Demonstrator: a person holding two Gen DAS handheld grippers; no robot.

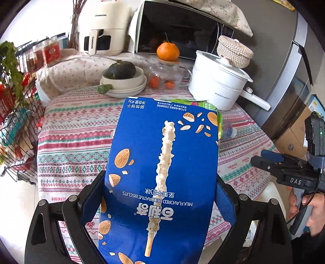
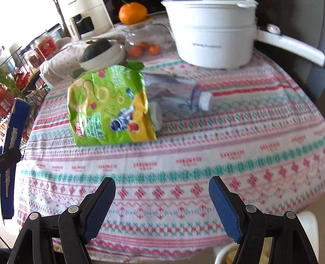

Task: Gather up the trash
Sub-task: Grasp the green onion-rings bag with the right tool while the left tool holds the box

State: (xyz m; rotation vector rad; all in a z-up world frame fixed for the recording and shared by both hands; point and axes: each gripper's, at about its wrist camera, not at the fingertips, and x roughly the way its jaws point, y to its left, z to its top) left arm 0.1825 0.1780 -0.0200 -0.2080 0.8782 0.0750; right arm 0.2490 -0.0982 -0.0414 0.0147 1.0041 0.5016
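A: What does the left gripper [image 1: 160, 195] have?

B: It is closed on a blue biscuit box [image 1: 162, 174], one finger pressed against each long side. The box is lifted off the bench [image 1: 77, 142] and fills the middle of the left wrist view, its print upside down. From the right wrist view the same box shows at the far left edge, standing tall and clear of the cloth.

A: And the right gripper [image 2: 162, 209]?

B: Its jaws are spread wide with nothing between them. It hangs over the near edge of the bench, above the patterned tablecloth [image 2: 182, 162]. A white round rim shows below the bench edge by its right finger; what it belongs to I cannot tell.

A: What trash lies ahead of it?

B: A green snack bag [image 2: 107, 105] lies flat on the cloth, torn at its right side. Just beside it to the right is a clear plastic bottle [image 2: 182, 95] on its side, white cap pointing right. Something pale sits under the bag's right edge, too blurred to name.

A: Farther out?

B: A white electric pot [image 2: 213, 38] with a long handle stands behind the bottle. To its left is a glass jar [image 2: 142, 44] holding small oranges, with a large orange [image 2: 133, 13] on its lid. Left of that are stacked bowls [image 1: 124, 85] holding a dark green squash [image 1: 121, 70]. Behind them stand an air fryer [image 1: 103, 28] and a microwave [image 1: 176, 26], and a wire rack [image 1: 18, 121] is at the far left.
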